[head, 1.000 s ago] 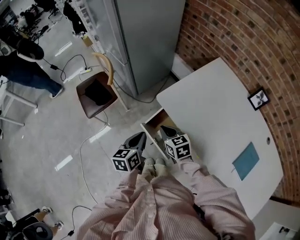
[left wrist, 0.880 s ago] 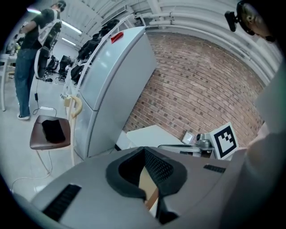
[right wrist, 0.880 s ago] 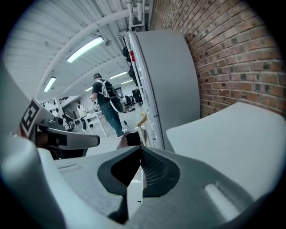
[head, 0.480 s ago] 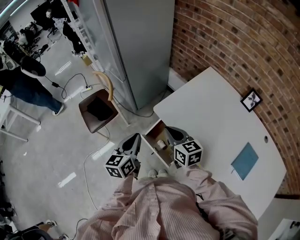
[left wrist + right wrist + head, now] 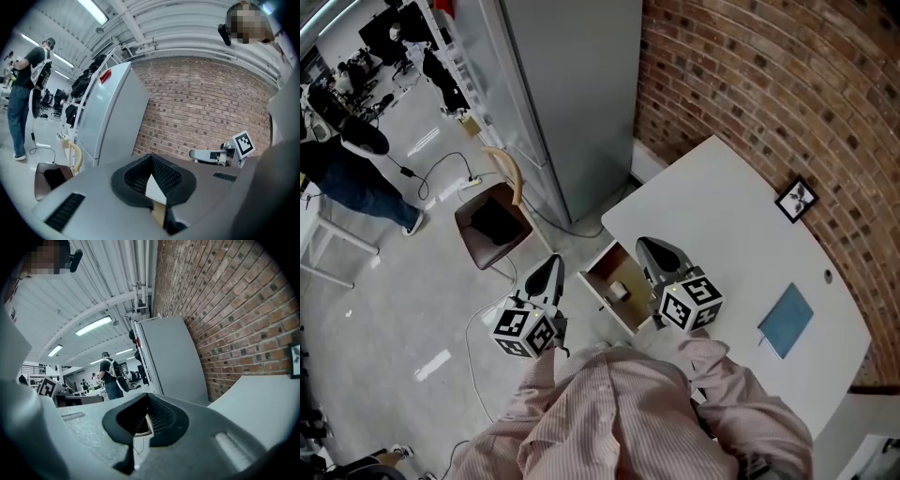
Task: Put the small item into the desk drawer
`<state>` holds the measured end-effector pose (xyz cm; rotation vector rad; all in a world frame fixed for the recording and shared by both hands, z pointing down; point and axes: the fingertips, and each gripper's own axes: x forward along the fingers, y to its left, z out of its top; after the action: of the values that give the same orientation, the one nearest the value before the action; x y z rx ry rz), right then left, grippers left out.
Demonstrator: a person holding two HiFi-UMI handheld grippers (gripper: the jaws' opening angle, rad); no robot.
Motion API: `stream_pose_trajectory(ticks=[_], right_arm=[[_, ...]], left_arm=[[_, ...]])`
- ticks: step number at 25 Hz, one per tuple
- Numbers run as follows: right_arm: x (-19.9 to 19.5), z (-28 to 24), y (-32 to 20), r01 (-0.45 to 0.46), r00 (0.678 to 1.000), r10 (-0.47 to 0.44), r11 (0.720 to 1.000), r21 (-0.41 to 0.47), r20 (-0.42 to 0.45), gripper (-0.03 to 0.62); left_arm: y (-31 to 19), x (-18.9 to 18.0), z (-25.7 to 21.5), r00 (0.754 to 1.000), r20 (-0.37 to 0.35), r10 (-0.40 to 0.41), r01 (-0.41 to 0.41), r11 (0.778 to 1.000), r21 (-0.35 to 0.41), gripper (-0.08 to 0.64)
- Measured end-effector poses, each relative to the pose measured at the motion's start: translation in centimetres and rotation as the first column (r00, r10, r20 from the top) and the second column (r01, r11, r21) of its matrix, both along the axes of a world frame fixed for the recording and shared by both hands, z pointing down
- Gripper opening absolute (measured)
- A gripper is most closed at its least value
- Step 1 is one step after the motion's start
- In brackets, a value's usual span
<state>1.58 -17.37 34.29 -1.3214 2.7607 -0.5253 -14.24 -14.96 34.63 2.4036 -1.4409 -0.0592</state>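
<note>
The wooden desk drawer [image 5: 602,272] stands pulled out from the near-left edge of the white desk [image 5: 741,225]. A small pale item [image 5: 619,290] lies inside it. My left gripper [image 5: 547,272] hangs left of the drawer over the floor, jaws shut and empty. My right gripper [image 5: 651,249] is over the desk edge just right of the drawer, also shut with nothing in it. In the left gripper view the shut jaws [image 5: 151,157] point level at the brick wall, and the right gripper [image 5: 212,155] shows beyond them. The right gripper view shows its own shut jaws [image 5: 147,397].
A brown chair [image 5: 492,220] and a grey cabinet [image 5: 572,94] stand left of the desk, with cables [image 5: 441,187] on the floor. A brick wall [image 5: 750,84] backs the desk. A small picture frame [image 5: 795,199] and a teal notebook [image 5: 787,321] lie on it. People [image 5: 347,159] stand far left.
Both grippers have risen and spread apart to either side of the drawer. The right one has left the drawer, and the small item inside now shows.
</note>
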Motion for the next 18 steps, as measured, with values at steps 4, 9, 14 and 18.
stream_pose_trajectory(ticks=[4,9,14,18], right_arm=[[0.6,-1.9,-0.2,-0.015,1.000,0.014,0.999,0.045,0.017,0.006],[1.2,-3.0,-0.3,-0.031,0.999,0.030,0.997,0.066,0.013,0.006],[1.4,-2.8,-0.4,-0.045,0.999,0.047,0.996,0.080,-0.016,0.005],[1.5,-2.7,-0.6,-0.049,0.998,0.052,0.996,0.080,-0.034,0.005]], left_arm=[[-0.2,-1.2,-1.3,0.999,0.012,-0.030,0.029,0.999,0.041,0.000],[-0.3,-2.1,-2.3,0.998,0.033,-0.054,0.051,0.996,0.067,0.000],[-0.5,-2.3,-2.5,0.997,0.049,-0.055,0.051,0.995,0.080,0.000],[-0.5,-2.4,-2.5,0.996,0.065,-0.058,0.053,0.995,0.083,0.000]])
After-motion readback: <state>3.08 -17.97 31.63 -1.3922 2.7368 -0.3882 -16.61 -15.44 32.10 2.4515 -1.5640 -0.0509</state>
